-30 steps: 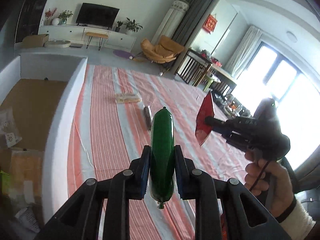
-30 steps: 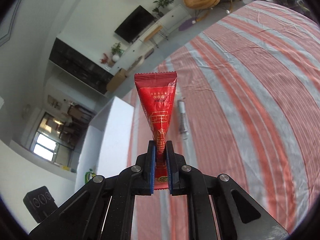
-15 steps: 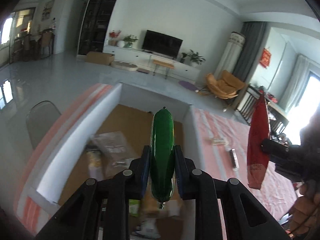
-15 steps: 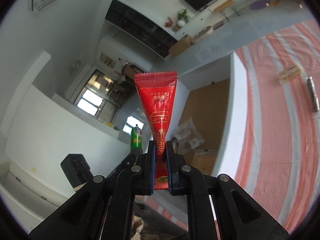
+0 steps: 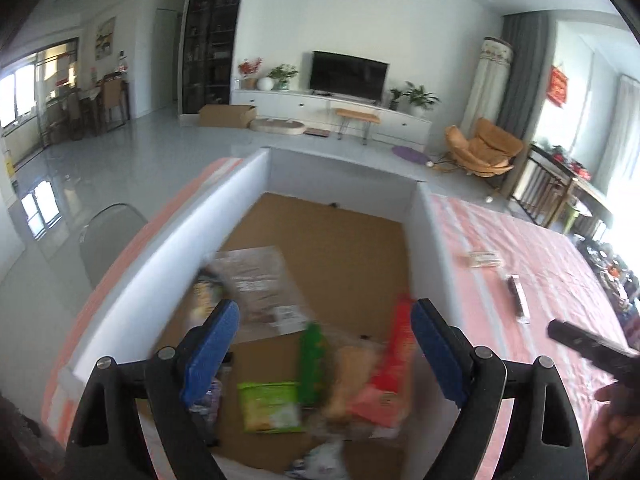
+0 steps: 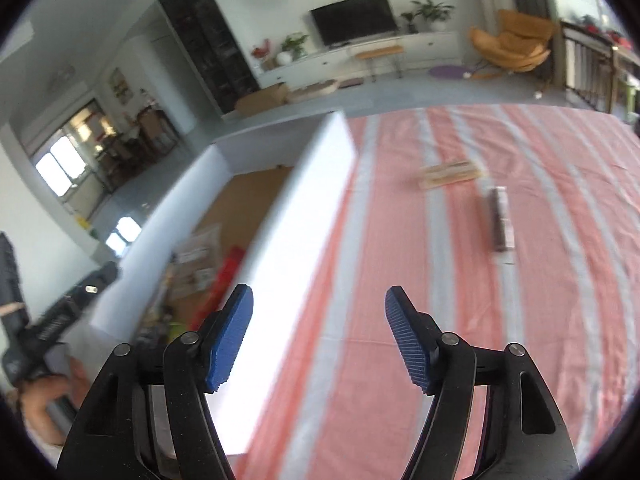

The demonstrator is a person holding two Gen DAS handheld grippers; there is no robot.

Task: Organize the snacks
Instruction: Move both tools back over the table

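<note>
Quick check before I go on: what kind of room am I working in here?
Most likely a home living room: a TV on a low white cabinet, an orange lounge chair, and a table with a striped cloth.

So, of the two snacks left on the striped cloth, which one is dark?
The long narrow stick pack, lying nearer the right gripper. The other, the flat pale packet, lies beyond it, closer to the far edge.
</note>
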